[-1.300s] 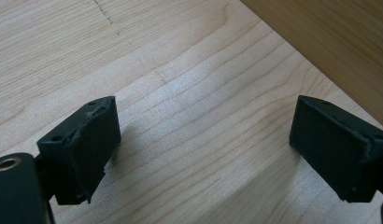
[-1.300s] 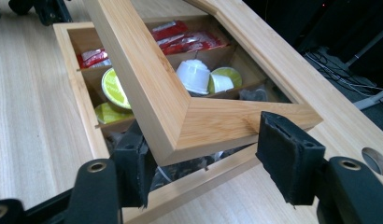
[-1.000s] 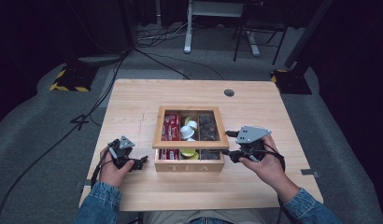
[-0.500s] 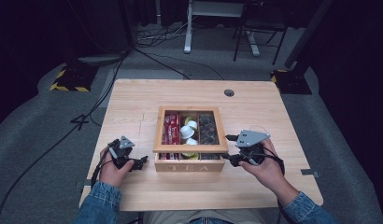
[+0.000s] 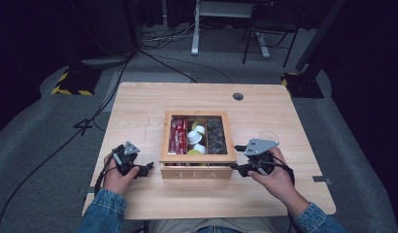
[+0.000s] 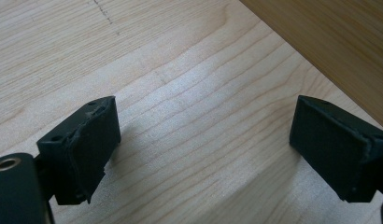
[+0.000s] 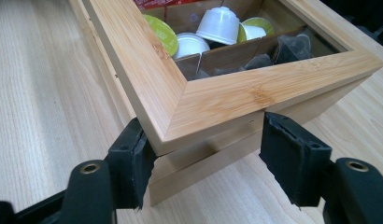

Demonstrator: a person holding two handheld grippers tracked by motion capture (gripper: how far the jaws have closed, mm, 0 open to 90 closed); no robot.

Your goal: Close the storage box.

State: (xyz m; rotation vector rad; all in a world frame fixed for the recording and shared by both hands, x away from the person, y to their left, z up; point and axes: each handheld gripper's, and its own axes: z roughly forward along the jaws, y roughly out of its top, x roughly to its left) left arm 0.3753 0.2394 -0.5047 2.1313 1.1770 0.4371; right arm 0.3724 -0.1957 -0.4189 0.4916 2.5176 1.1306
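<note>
Straddling the near right corner of the tea box (image 5: pixel 197 158), the right gripper (image 7: pixel 201 161) has its jaws on either side of the lid's (image 7: pixel 217 100) corner, one pad (image 7: pixel 131 163) touching the wood and the other just clear, so it is released, probably lining up to lift the lid. That box sits mid-surface (image 5: pixel 139 111), pods and sachets visible through its window. Resting left of the box, the left gripper (image 6: pixel 203 154) gapes empty over bare wood.

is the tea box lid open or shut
Nearly shut: the lid lies flat on the tea box, its near corner lifted slightly.
</note>
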